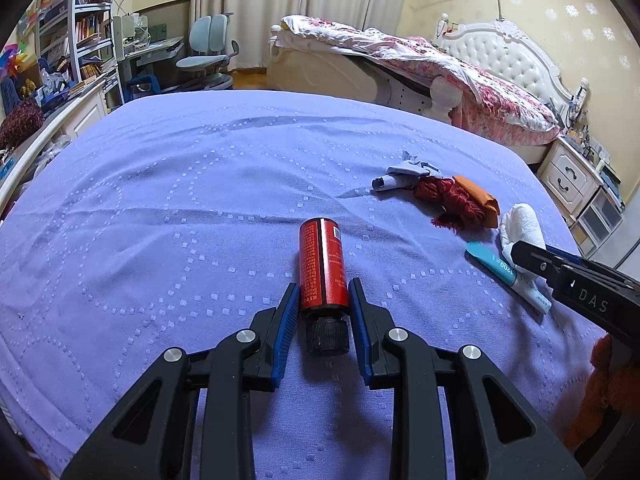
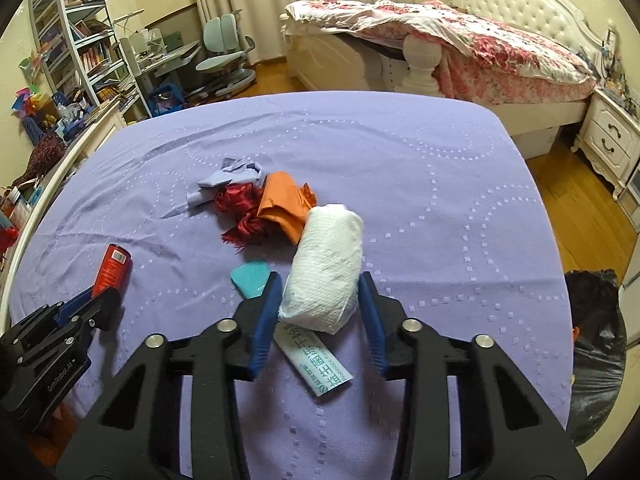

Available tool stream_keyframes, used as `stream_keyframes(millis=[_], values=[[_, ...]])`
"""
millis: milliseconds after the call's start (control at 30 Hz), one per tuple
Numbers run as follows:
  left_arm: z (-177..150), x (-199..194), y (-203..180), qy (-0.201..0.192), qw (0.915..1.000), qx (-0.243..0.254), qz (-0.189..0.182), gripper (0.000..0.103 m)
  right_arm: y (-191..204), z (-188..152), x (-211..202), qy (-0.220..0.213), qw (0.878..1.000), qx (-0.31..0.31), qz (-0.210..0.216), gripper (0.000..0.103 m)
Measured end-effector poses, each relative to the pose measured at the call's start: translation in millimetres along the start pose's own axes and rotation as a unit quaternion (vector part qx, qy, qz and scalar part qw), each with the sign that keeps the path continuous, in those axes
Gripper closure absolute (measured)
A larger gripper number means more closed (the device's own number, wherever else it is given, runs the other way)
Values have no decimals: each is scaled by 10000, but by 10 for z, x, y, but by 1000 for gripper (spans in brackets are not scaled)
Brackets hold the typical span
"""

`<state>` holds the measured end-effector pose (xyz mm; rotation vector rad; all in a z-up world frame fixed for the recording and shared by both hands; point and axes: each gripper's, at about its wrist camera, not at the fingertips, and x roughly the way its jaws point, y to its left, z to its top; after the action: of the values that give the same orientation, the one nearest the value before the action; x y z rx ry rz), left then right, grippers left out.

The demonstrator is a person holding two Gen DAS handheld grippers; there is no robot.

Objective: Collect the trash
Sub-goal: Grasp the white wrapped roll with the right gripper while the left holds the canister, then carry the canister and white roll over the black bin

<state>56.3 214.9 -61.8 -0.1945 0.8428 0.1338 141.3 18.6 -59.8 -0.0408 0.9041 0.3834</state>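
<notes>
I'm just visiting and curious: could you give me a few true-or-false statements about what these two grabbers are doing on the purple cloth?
1. The left gripper clamps a red bottle lying on the purple cloth. True.
2. The bottle's cap is white. False: it is black.
3. The right gripper has a white paper wad between its fingers. True.
4. The black trash bag lies on the cloth. False: it sits past the cloth's right edge.

Left gripper [image 1: 324,292] angled down, jaws clamped on a red bottle [image 1: 322,264]. Right gripper [image 2: 320,292] angled down, pads against a white paper roll [image 2: 326,270].
</notes>
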Motion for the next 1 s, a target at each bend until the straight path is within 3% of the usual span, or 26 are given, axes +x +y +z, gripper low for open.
stream_keyframes(millis=[500,800,1000], values=[[-25,-111,-247,-108,9995,176,-235,75,-243,-231,-430,-383,9991,143,-125,69],[-141,-262,-862,-181,9950,617,-761,75,-674,-487,-755,-543,9966,434,-447,69],[-196,-316,-1368,-198,9883,1022,-1116,75,-1102,-677,-978,-670,9909,754,-892,69]])
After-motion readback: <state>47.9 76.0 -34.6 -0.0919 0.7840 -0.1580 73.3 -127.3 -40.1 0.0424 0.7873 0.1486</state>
